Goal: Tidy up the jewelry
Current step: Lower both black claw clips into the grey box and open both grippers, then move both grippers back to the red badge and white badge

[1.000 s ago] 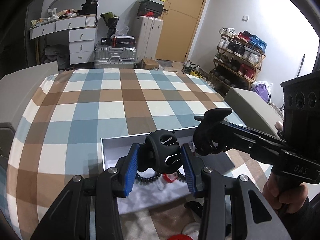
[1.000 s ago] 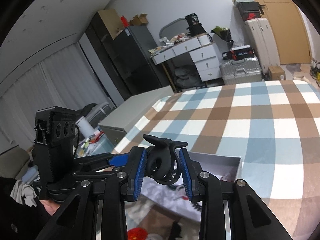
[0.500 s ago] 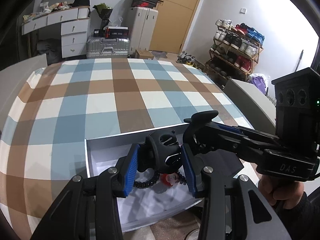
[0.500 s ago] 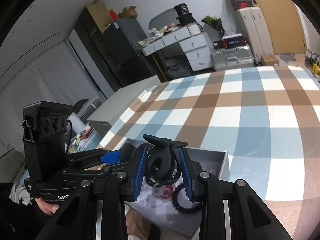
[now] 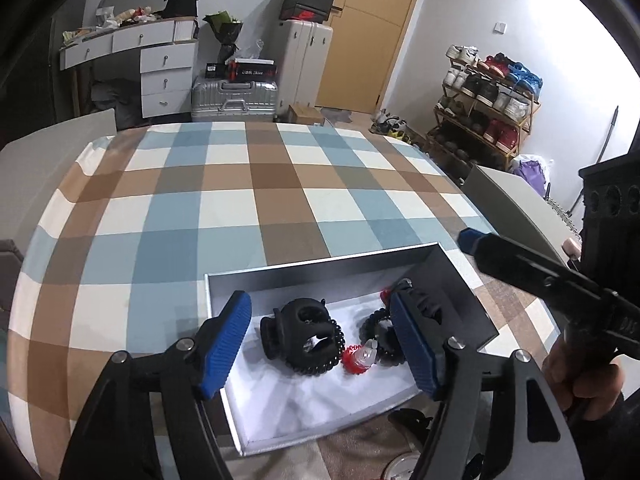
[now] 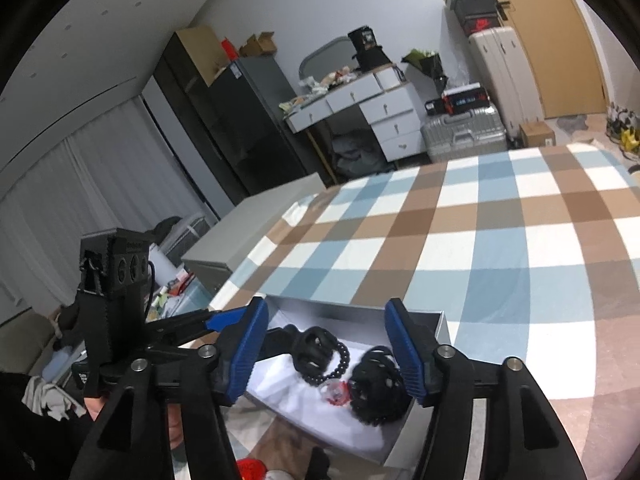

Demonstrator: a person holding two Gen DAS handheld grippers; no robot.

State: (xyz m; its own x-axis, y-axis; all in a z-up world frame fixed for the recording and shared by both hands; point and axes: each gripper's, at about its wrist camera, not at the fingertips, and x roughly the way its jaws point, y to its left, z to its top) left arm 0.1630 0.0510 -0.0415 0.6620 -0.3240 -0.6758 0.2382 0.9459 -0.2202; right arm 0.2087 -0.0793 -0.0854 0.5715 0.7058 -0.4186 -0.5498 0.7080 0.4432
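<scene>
Both claws over the grey box (image 5: 224, 292), which sits on the checked table (image 5: 240, 200). Box is my landmark.

Left claw (image 5: 320, 344): spread wide, pinching nothing. A second ago it was clamped on a black hair claw clip; half a second ago too. Now that black clip (image 5: 298, 330) lies on the white lining, left-centre of the box, resting against a black beaded bracelet (image 5: 332, 354). So the drop is made.

Right of the clip, about mid-box: a small red and clear trinket (image 5: 362, 356). Can't tell what it is.

Right part of the box: a heap of black coiled hair ties (image 5: 380, 334), near the right wall.

Right claw (image 6: 326, 350): also spread, empty, hanging above the box. It too was shut on a black clip a second ago. From its view one clip (image 6: 316, 350) shows in the box; the second I can't pick out for certain among the black heap (image 6: 378, 386).

Judgement: the pieces carried in are delivered. Outside the box, on its near side, dark items (image 5: 408, 414) and something red (image 6: 250, 470) lie on the table, partly hidden. Likely next pickups.
</scene>
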